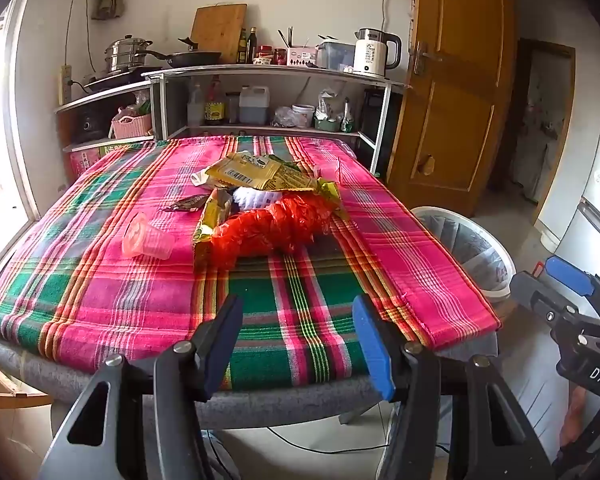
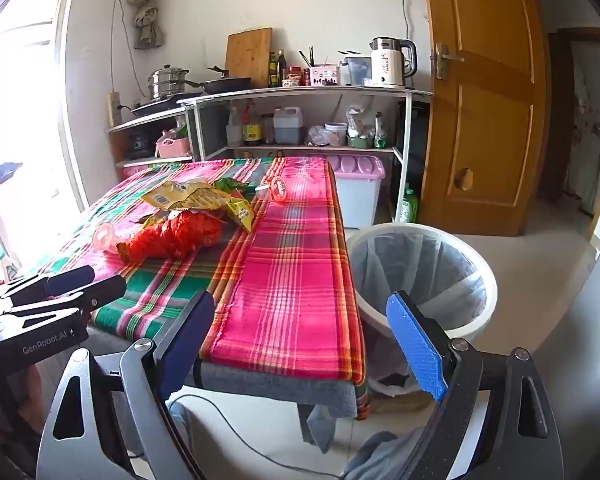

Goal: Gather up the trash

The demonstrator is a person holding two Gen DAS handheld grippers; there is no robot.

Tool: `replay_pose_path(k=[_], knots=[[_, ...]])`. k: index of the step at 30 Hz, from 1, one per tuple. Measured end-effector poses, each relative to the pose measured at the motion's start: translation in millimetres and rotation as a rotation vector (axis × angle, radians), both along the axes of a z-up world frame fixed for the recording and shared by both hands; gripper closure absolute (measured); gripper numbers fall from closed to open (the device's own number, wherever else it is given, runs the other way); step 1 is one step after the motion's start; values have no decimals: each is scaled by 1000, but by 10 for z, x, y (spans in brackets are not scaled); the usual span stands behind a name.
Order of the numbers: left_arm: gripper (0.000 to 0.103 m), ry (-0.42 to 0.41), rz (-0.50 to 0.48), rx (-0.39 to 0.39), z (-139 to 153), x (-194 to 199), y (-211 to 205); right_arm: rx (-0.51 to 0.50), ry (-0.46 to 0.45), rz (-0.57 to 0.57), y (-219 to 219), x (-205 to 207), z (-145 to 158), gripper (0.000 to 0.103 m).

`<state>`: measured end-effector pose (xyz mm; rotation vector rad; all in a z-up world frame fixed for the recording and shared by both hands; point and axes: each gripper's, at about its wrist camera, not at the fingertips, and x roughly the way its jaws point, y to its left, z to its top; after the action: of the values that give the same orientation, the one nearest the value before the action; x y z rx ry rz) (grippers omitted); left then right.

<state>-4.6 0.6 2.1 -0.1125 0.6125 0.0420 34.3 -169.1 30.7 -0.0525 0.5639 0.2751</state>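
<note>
The surface (image 1: 112,312), under a pink-and-green plaid cloth, fills the view, with a loaded shelf unit (image 1: 260,76) and wooden door (image 1: 448,80) behind. Right of it on the floor stands the lined white bin (image 2: 420,276). Mid-cloth sits the trash heap: a red crumpled bag (image 1: 276,224) at the front, yellow wrappers (image 1: 256,172) behind it, a pink plastic cup (image 1: 146,238) lying to its left. Left tongs (image 1: 298,344) spread wide, empty, over the near edge. Right tongs (image 2: 300,344) spread too, empty, between surface corner and bin.
</note>
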Motion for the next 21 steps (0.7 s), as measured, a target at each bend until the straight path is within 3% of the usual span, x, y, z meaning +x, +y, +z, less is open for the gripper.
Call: replay_pose_path(k=[21], knots=[[44,-7,-21,-3,27,-39,-3,-2,3,0,18,-7,9,15]])
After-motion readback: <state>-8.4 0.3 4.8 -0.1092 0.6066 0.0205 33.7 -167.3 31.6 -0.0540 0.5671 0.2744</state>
